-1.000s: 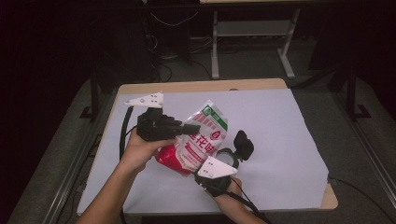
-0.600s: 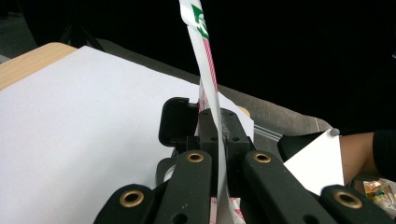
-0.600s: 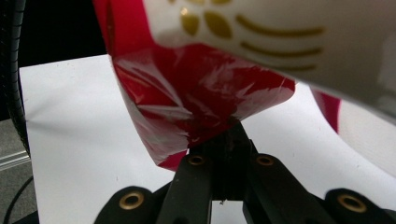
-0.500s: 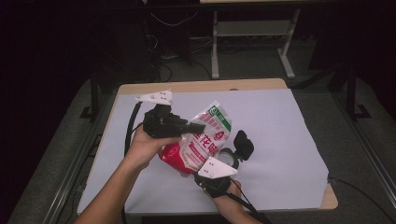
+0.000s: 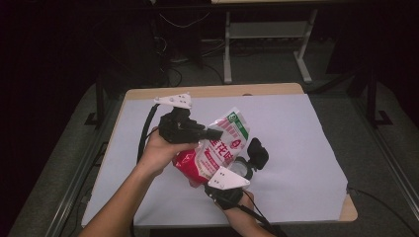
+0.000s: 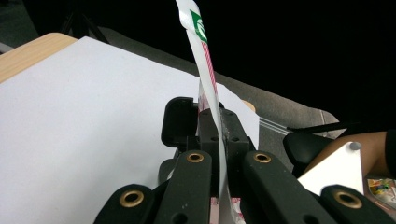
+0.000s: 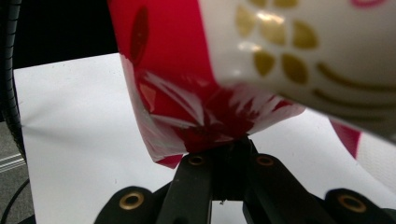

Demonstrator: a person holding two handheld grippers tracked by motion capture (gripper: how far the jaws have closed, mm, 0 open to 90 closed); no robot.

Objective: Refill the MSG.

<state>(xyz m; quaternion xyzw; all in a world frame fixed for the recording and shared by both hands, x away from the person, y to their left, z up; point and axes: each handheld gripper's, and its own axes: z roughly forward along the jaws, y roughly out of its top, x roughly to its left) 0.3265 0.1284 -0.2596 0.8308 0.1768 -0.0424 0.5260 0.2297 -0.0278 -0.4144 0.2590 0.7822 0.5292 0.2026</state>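
I've both jaws clamped on the pouch (image 5: 217, 150) at frame centre: left gripper (image 5: 217, 134) on its flat seal, right gripper (image 7: 223, 151) on the bottom; soft, slippery film, so seams grip best

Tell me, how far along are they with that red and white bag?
Picking it up looks done: the bag is off the white sheet, tilted in the air. In hand: the left claw pinches its flat top edge, and the right claw grips the red bottom corner. What is left seems to be carrying it somewhere or setting it down; the top looks unopened.
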